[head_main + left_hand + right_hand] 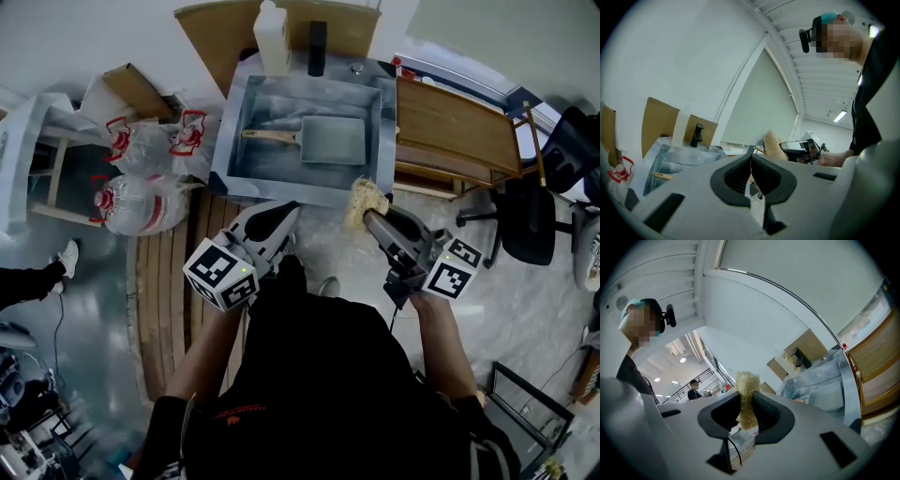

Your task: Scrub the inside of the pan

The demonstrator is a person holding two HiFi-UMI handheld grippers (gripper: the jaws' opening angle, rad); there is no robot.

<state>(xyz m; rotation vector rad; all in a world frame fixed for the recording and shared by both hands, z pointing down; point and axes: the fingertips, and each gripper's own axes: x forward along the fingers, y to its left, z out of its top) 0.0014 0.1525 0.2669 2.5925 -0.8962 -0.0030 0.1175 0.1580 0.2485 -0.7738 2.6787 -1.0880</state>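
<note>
Before the sink point(228, 141), right gripper point(372, 219) clamps a scrubber point(364, 196); left gripper point(292, 210) closed, empty.

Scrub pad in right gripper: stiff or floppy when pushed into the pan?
Probably soft and springy: the scrub pad is a loose fibrous tangle, pinched narrow between the fingers of the right gripper. Likely light. It may bend when pressed on the pan, since much of it sticks out past the fingers.

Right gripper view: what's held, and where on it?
The right gripper is shut on a tan fibrous scrubbing pad, clamped across its middle; its far end sticks out past the jaws.
</note>
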